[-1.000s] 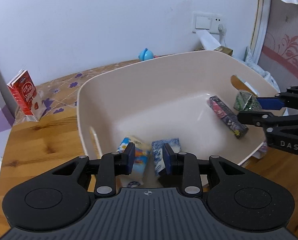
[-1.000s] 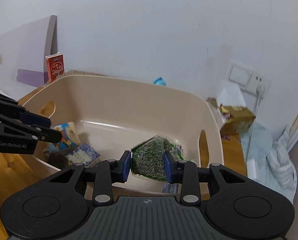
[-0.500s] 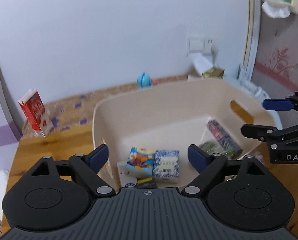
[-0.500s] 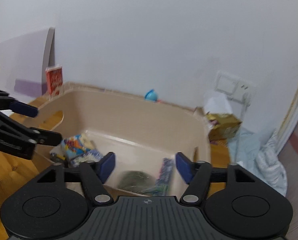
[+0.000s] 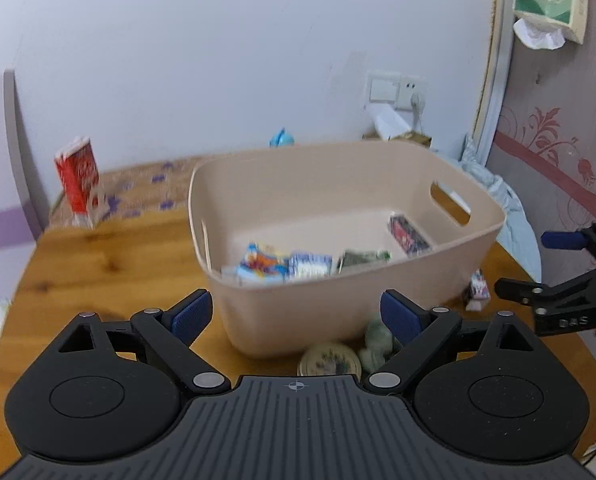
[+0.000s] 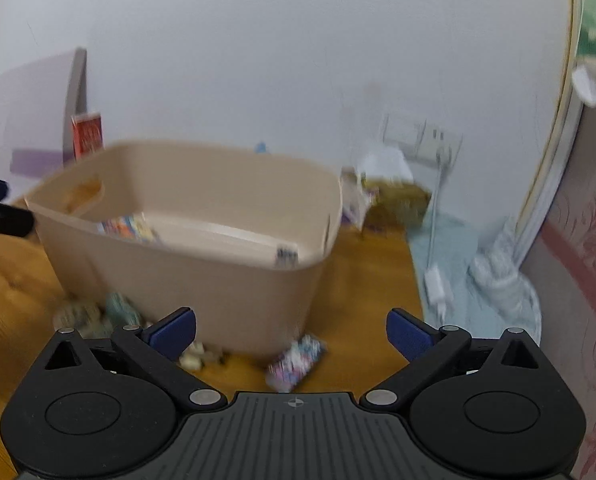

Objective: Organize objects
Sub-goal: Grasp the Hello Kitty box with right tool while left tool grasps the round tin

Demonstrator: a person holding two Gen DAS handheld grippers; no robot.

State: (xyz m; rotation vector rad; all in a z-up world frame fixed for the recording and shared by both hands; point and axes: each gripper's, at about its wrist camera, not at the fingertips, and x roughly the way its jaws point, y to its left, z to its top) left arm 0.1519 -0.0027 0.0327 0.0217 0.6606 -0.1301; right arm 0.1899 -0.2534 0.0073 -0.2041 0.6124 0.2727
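A beige plastic bin point(image 5: 281, 304) stands on the wooden table and also shows in the right wrist view point(image 6: 201, 280). Inside lie a colourful blue snack pack point(image 5: 263, 266), a blue-white box point(image 5: 310, 266), a green seed packet point(image 5: 364, 259) and a dark patterned box point(image 5: 408, 234). My left gripper point(image 5: 295, 316) is open and empty in front of the bin's near wall. My right gripper point(image 6: 291, 332) is open and empty, back from the bin's right corner; it shows at the right edge of the left view point(image 5: 554, 280).
On the table before the bin lie a round tin point(image 5: 330, 362), pale green pieces point(image 5: 376, 340) and a small colourful packet point(image 6: 295, 362). A red carton point(image 5: 77, 180) stands at the back left. A wall socket point(image 5: 396, 90) and light-blue cloth point(image 6: 466, 280) are at the right.
Both grippers have opened and let go of their items, which now lie in the bin. Both have pulled back and away from the bin toward the table's near side.
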